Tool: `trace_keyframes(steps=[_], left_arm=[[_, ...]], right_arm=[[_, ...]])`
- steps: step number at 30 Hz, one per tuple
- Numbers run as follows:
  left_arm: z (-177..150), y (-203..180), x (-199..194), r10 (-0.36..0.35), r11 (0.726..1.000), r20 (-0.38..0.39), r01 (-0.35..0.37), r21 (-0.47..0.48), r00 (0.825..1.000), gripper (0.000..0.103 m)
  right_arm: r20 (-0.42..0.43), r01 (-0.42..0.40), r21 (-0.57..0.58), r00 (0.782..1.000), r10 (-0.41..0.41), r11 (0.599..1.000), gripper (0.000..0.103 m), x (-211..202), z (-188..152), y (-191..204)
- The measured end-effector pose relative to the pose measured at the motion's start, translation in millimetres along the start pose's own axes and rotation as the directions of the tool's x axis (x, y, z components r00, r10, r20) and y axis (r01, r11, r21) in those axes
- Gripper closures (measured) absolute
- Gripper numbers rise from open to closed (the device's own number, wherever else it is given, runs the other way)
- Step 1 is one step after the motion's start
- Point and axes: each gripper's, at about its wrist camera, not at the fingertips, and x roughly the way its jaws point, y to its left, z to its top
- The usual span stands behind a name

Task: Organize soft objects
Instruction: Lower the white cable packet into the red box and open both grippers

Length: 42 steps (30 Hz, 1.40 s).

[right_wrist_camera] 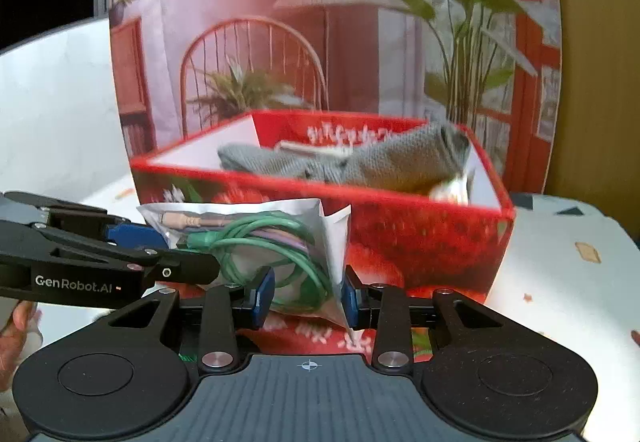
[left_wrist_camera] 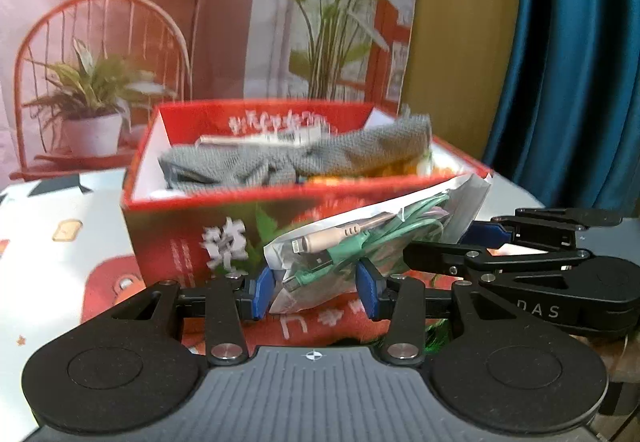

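Item: clear plastic pouch of coiled cables (left_wrist_camera: pixel 360 242), green cord and a beige plug visible inside. Location: held in the air just in front of the near wall of the red box (left_wrist_camera: pixel 192 238), below its rim, not yet inside.

Left tongs (left_wrist_camera: pixel 316 290): partly closed, blue pads pressed on the lower left end of the pouch. Right tongs (right_wrist_camera: pixel 308 300): likewise partly closed, pads gripping the pouch's other end, the plastic creased between them. Each pair appears in the other's view, reaching in from the side; both share the load.

Red box: open-topped, printed with strawberries and white lettering, standing on a surface (left_wrist_camera: pixel 60 242) covered by a patterned white cloth. Contents: a grey knitted cloth (left_wrist_camera: pixel 288 158) lying across most of the interior, something orange and yellow beneath it at the right, and a pale flat item at the far wall, too blurred to identify.

Status: partly complete, judging by the box's contents. Pouch is the piece in hand. Remaining: raise it over the rim, lower it in, release. Other loose items are not visible on the surface.

Backdrop: printed scene of lamp, chair and plants (right_wrist_camera: pixel 320 42).
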Motion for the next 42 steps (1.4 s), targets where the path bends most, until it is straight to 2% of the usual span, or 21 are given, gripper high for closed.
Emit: trace_keyframes(steps=[8, 15, 20, 26, 31, 36, 42], left_arm=[[38, -4, -35, 0.010, 0.999, 0.145, -0.016, 0.040, 0.989, 0.056], [82, -2, -31, 0.020, 0.996, 0.188, -0.036, 0.078, 0.982, 0.056], [100, 20, -1, -0.010, 1.000, 0.108, 0.011, -0.002, 0.994, 0.056], [91, 38, 36, -0.047, 0.997, -0.018, 0.045, -0.069, 0.999, 0.056], [81, 51, 64, -0.087, 0.986, -0.124, 0.068, -0.149, 0.988, 0.054], [77, 51, 84, -0.066, 0.988, -0.196, 0.036, -0.152, 0.978, 0.052], [82, 47, 109, -0.029, 0.992, -0.272, -0.005, -0.124, 0.962, 0.052]], right_arm=[[0.110, -0.027, -0.003, 0.994, 0.027, 1.000, 0.070, -24, 41, 1], [0.164, -0.049, 0.010, 0.985, 0.047, 0.999, 0.070, -21, 91, -8], [0.125, -0.066, 0.029, 0.990, 0.062, 0.997, 0.072, 2, 115, -20], [0.004, -0.069, 0.104, 0.998, 0.069, 0.992, 0.072, 34, 114, -35], [-0.105, -0.059, 0.192, 0.991, 0.081, 0.980, 0.072, 59, 94, -47], [-0.176, -0.046, 0.265, 0.980, 0.095, 0.963, 0.073, 78, 81, -57], [-0.217, -0.003, 0.315, 0.973, 0.076, 0.949, 0.074, 100, 77, -66]])
